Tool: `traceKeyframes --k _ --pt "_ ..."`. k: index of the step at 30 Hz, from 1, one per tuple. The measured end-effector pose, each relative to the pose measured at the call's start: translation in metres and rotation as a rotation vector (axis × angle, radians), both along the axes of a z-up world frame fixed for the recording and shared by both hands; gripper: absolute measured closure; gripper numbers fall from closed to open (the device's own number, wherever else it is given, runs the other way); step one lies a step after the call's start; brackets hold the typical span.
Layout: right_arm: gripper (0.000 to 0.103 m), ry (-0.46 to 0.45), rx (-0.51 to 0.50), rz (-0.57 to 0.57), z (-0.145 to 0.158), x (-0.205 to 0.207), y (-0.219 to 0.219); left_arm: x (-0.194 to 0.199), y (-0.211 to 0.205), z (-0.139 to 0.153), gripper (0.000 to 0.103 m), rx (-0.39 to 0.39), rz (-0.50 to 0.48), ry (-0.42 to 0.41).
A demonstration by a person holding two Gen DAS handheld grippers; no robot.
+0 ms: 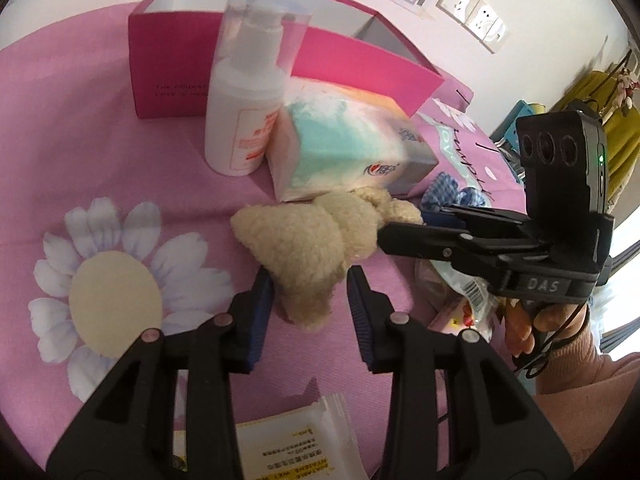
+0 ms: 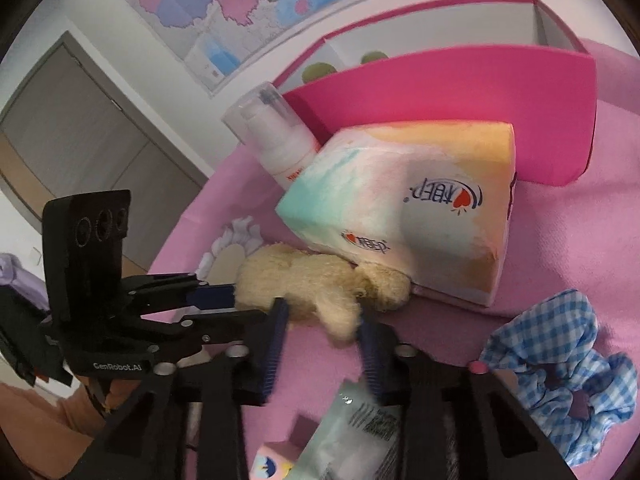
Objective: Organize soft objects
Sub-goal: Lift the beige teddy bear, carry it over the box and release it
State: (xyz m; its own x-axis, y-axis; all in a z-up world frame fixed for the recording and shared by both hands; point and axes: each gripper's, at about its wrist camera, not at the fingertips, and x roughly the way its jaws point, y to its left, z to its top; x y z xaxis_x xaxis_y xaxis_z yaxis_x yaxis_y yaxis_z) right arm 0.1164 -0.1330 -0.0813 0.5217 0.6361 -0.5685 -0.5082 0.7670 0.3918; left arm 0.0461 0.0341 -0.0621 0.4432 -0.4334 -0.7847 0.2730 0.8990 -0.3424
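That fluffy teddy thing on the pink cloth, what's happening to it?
A person is holding a gripper in each hand, and both are closed on the cream plush toy. The left gripper pinches one end of it and the right gripper pinches the other. The toy lies on the pink flowered cloth, right beside a tissue pack and a white pump bottle. Behind them stands an open pink box, and a blue checked scrunchie lies nearby.

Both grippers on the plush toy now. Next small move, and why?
Probably lift it a little, both together. The left gripper and right gripper each pinch an end of the plush toy, which lies against the tissue pack. The open pink box sits behind that, so the toy must clear it first.
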Motion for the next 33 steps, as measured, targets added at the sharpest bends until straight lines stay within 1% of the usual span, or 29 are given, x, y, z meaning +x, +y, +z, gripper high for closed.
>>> traceKeyframes --k 1,4,6,10,14,18,22,25,30,33 --pt "0.082 -0.017 -0.013 -0.003 0.001 -0.003 0.001 -0.002 0.001 0.002 0.064 -0.002 -0.001 -0.004" --pt "0.089 -0.045 -0.016 -0.01 0.005 -0.01 -0.002 -0.007 0.002 0.008 0.064 -0.006 -0.012 -0.021" --pt "0.089 -0.063 -0.013 -0.008 0.011 -0.015 -0.004 -0.012 0.001 0.016 0.064 -0.01 -0.025 -0.04" --pt "0.089 -0.111 -0.011 -0.005 0.025 -0.027 -0.008 -0.019 -0.004 0.04 0.064 -0.012 -0.056 -0.103" --pt "0.09 -0.178 -0.004 -0.011 0.048 -0.04 -0.017 -0.019 -0.007 0.066 0.064 -0.012 -0.073 -0.17" --pt "0.089 -0.261 0.01 -0.018 0.078 -0.046 -0.024 -0.012 -0.009 0.097 0.064 0.004 -0.081 -0.252" --pt "0.09 -0.321 0.03 -0.025 0.105 -0.039 -0.027 0.011 -0.011 0.12 0.064 0.052 -0.06 -0.306" --pt "0.089 -0.357 0.041 -0.033 0.123 -0.022 -0.026 0.036 -0.008 0.133 0.064 0.094 -0.025 -0.335" --pt "0.089 -0.386 0.048 -0.046 0.147 0.013 -0.022 0.076 0.003 0.141 0.064 0.115 0.027 -0.331" --pt "0.089 -0.366 0.07 -0.044 0.156 0.042 -0.019 0.103 0.01 0.138 0.064 0.125 0.058 -0.308"
